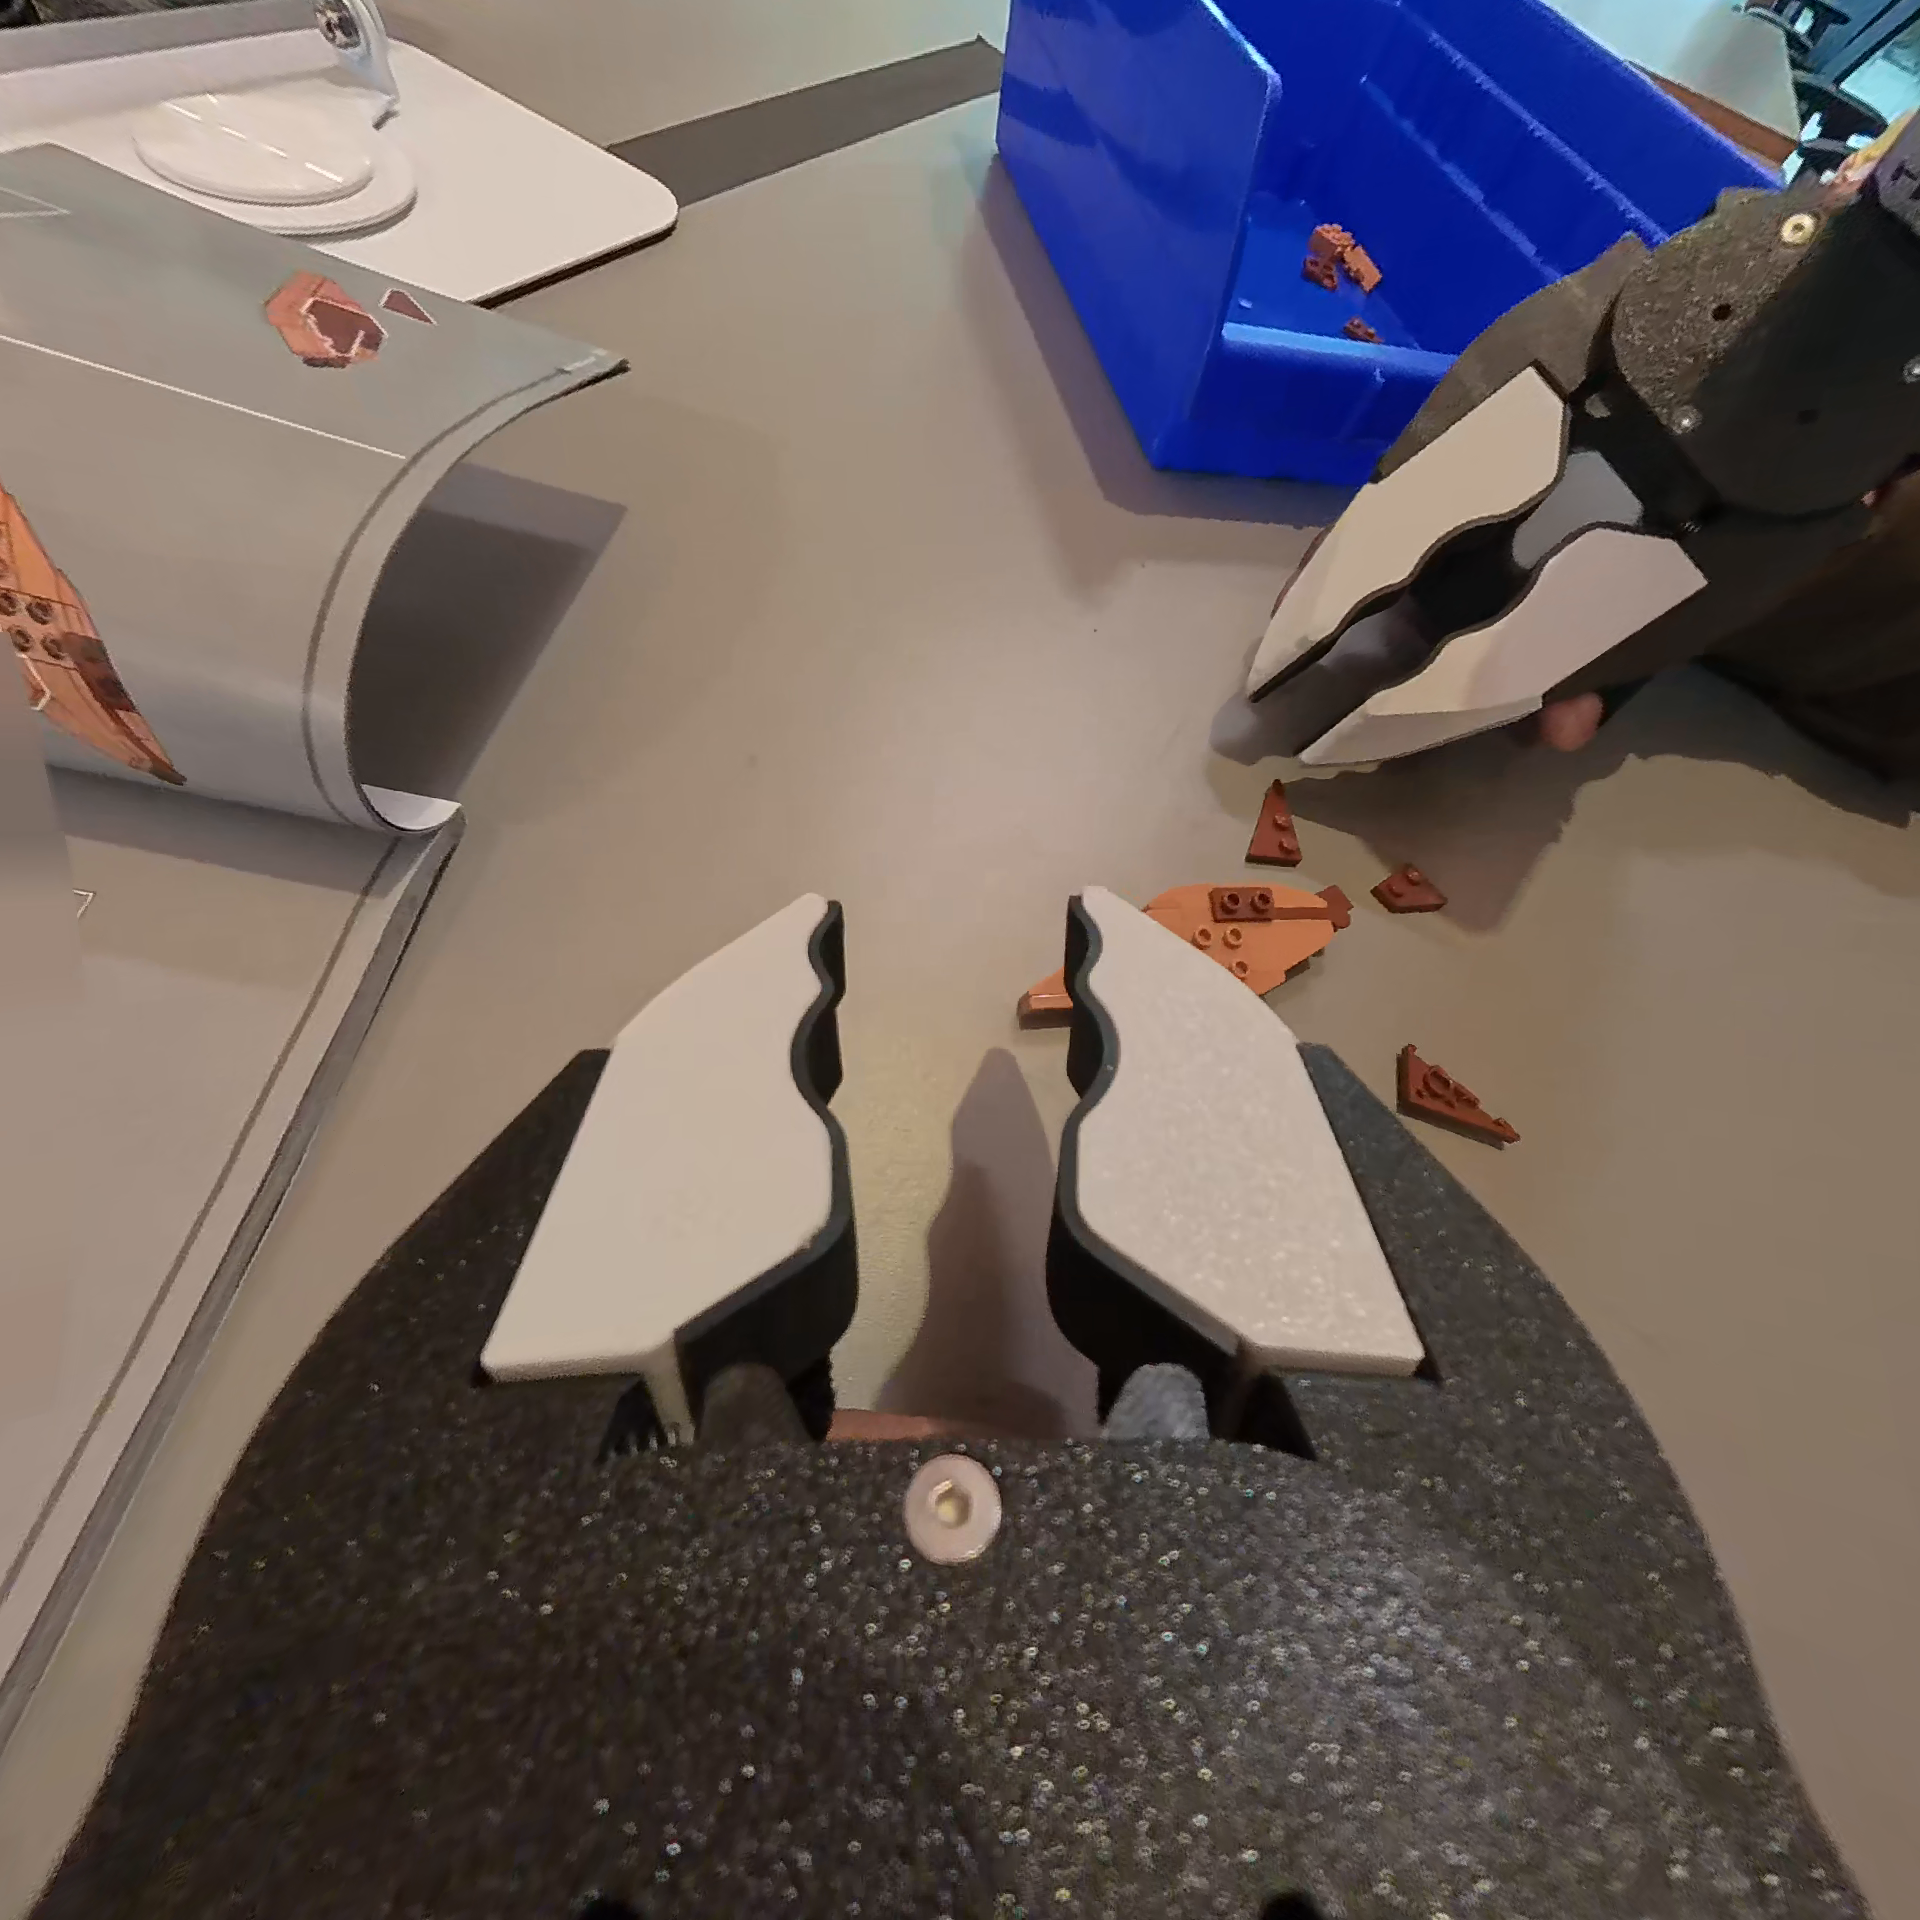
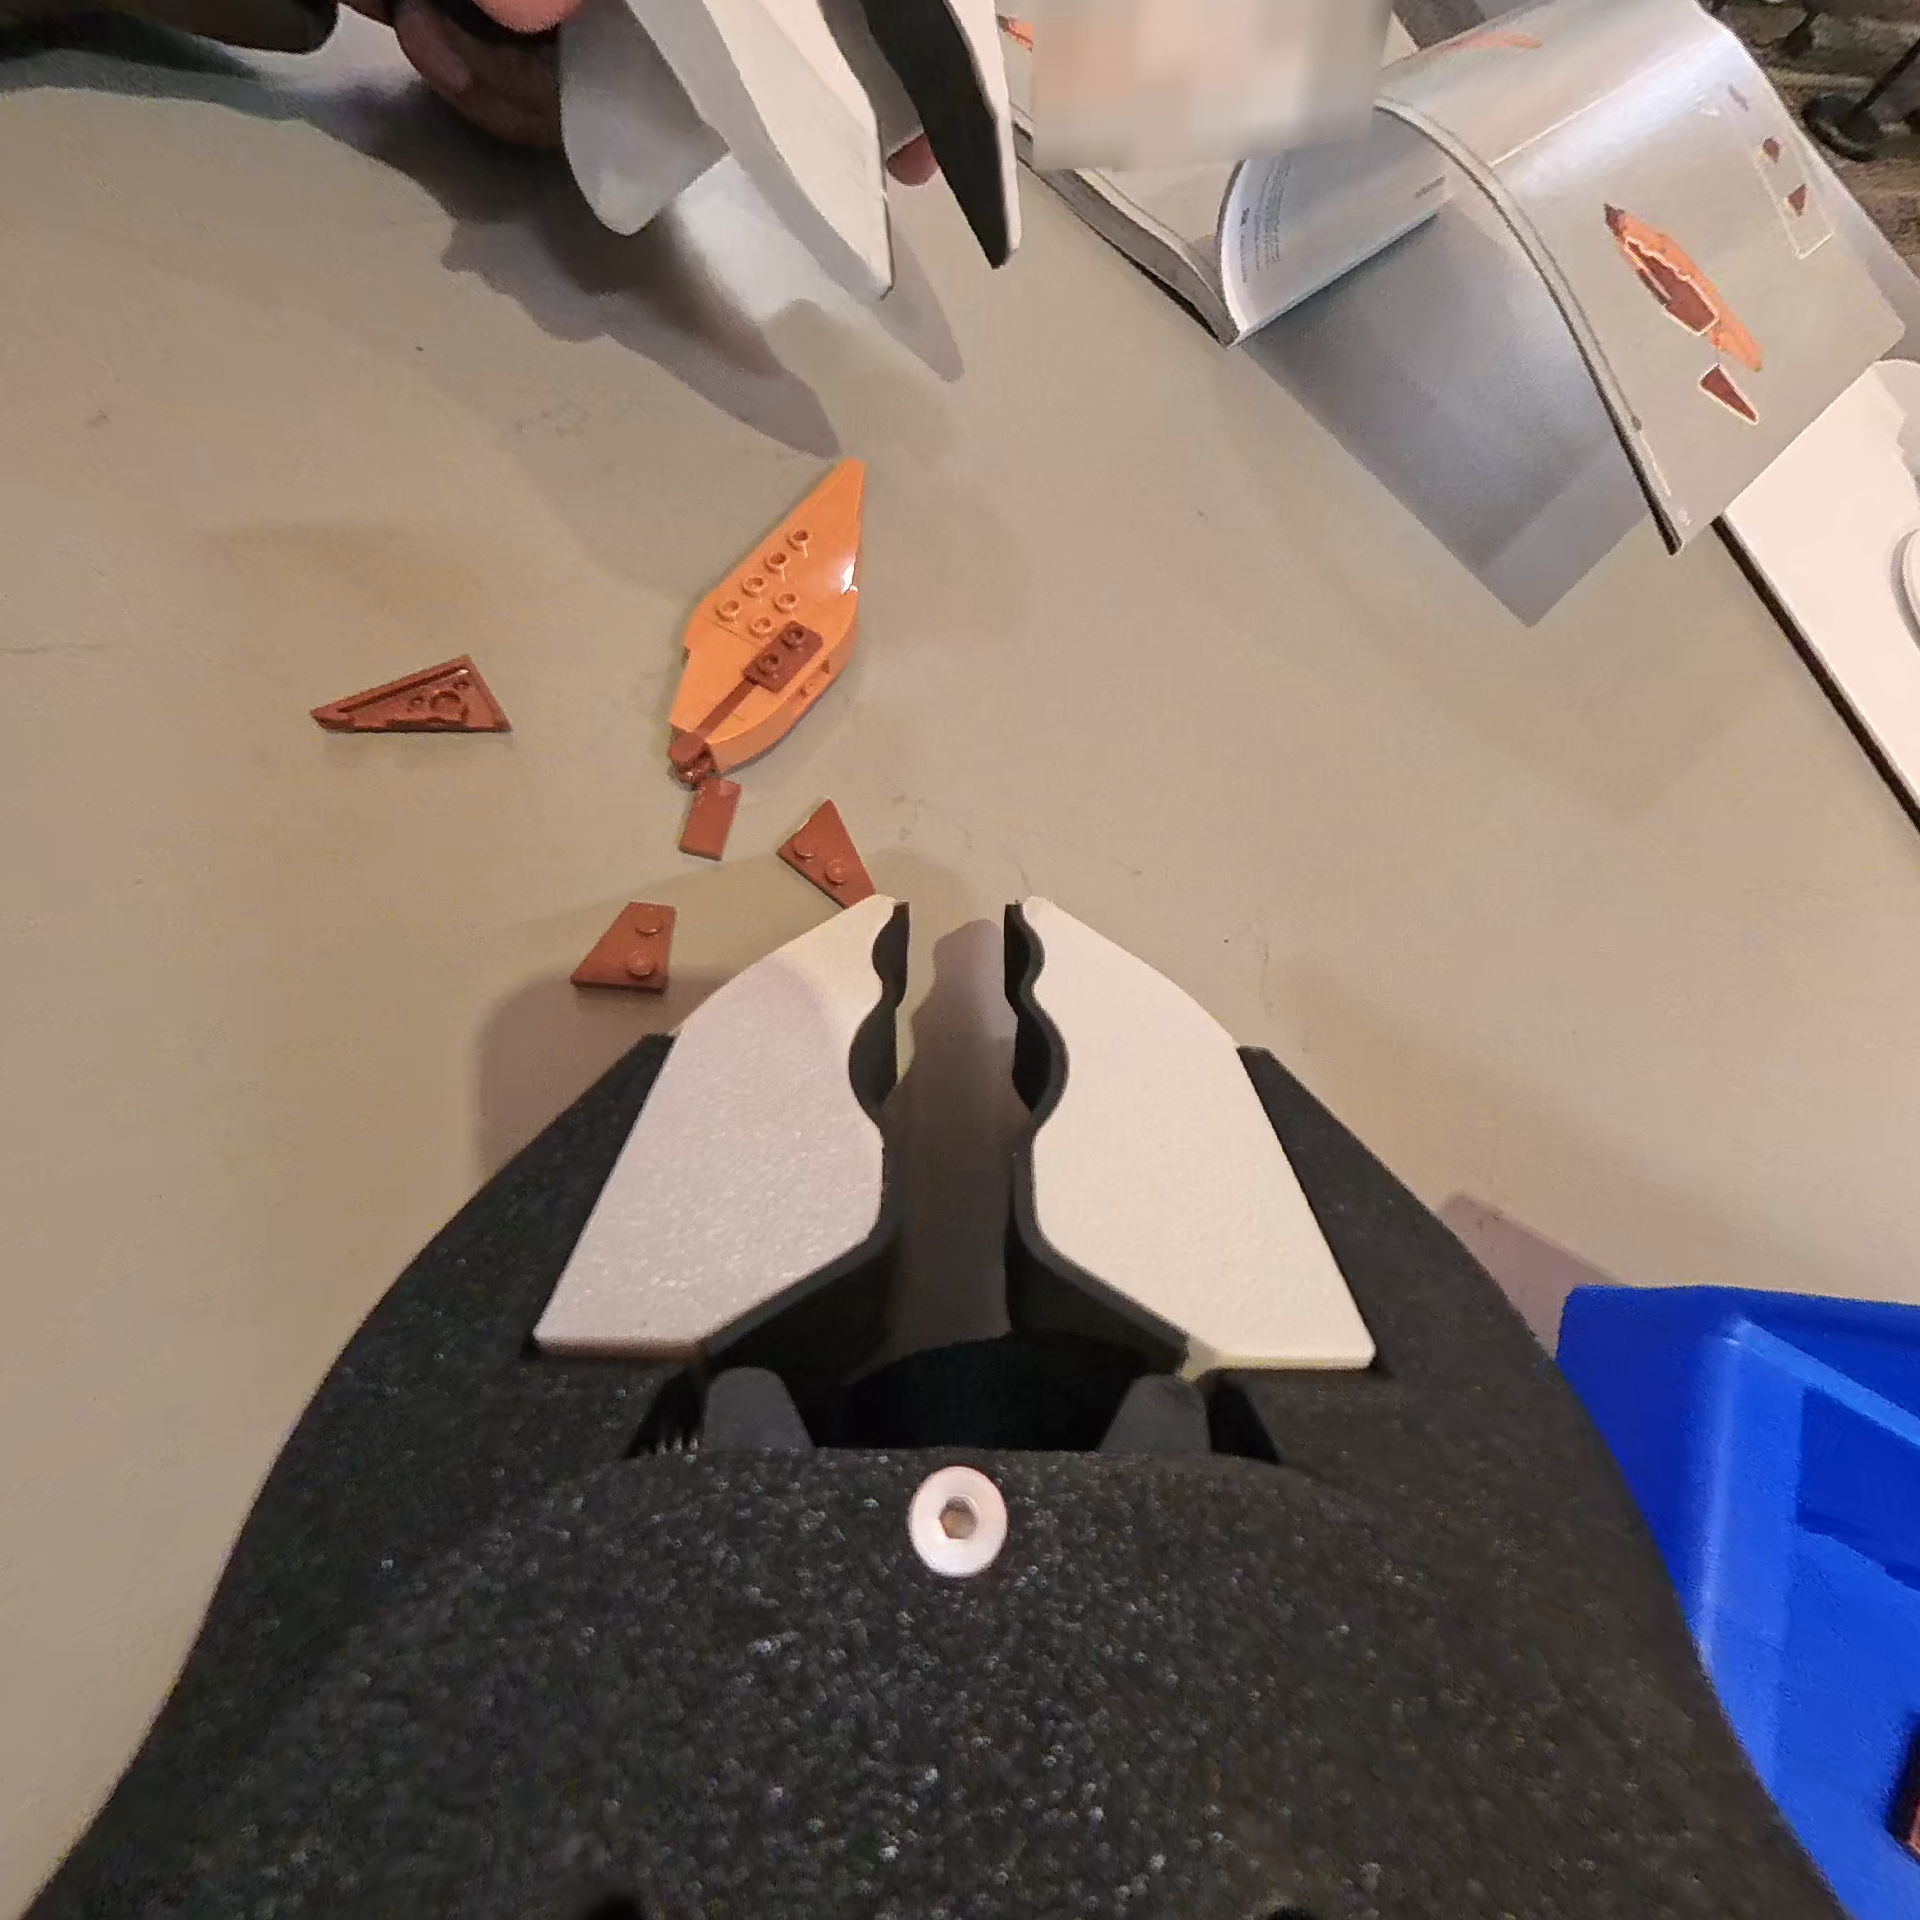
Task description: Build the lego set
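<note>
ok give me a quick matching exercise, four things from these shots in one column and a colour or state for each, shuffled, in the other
Things:
1. bin
2. instruction booklet
3. left tongs
4. boat-shaped lego piece

Colour or state:
A. light orange, lying flat on the table
B. open, holding nothing
C. blue, a few small brown pieces inside
D. lying open, one page curling up

Pairs: 1-C, 2-D, 3-B, 4-A

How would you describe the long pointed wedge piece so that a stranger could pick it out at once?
Start at the tan, leaf-shaped assembly on the grey table. The wedge lies alone at its side, apart from the three small brown plates near the right gripper. It is the longest, thinnest loose piece, tapering to a sharp point.
</note>
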The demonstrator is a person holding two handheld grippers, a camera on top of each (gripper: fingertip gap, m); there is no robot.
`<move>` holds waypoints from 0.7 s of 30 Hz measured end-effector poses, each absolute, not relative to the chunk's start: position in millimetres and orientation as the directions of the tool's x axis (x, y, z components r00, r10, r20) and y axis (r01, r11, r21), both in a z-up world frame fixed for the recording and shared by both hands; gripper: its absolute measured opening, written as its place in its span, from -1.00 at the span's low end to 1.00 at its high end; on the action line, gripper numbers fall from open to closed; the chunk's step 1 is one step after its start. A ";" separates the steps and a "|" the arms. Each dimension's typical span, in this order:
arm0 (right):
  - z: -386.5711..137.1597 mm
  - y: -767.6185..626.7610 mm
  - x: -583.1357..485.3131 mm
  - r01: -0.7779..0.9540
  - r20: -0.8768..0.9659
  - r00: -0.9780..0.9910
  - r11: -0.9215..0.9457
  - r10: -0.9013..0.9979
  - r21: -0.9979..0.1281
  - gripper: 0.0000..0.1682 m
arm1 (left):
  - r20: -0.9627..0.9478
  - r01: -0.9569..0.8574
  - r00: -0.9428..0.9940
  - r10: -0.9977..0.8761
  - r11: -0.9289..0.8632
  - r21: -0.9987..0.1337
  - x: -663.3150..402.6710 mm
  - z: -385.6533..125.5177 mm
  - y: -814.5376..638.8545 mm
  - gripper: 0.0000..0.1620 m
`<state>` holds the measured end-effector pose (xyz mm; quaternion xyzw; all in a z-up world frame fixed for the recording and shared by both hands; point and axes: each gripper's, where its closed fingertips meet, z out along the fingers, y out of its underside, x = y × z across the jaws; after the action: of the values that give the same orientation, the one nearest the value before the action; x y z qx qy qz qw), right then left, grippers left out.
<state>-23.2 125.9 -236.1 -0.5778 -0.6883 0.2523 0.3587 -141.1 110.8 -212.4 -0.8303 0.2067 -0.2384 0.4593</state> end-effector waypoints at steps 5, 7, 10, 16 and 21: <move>-233.9 126.7 -24.3 0.604 0.212 -0.067 0.209 0.975 -0.769 -0.79 | 0.174 -0.138 0.803 -0.570 -0.461 -0.877 -139.6 -209.3 114.0 -0.50; -231.4 127.1 -25.5 0.592 0.216 -0.061 0.209 0.975 -0.779 -0.79 | 0.158 -0.170 0.773 -0.614 -0.441 -0.881 -133.3 -208.5 115.0 -0.50; -223.8 127.4 -28.9 0.550 0.220 -0.041 0.206 0.975 -0.810 -0.79 | 0.160 -0.195 0.704 -0.692 -0.405 -0.893 -121.4 -203.7 119.9 -0.49; -223.2 115.0 -33.5 0.531 0.265 -0.089 0.271 0.960 -0.803 -0.79 | 0.098 -0.320 0.562 -0.821 -0.325 -0.890 -109.1 -208.2 114.4 -0.47; -226.1 113.0 -33.1 0.541 0.277 -0.106 0.289 0.955 -0.790 -0.79 | 0.010 -0.386 0.560 -0.829 -0.271 -0.882 -119.5 -212.3 100.6 -0.48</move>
<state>-33.1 113.0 -226.1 -0.5367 -0.6967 0.2596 0.3988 -119.5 100.6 -212.3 -0.7587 0.4002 -0.2450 0.4519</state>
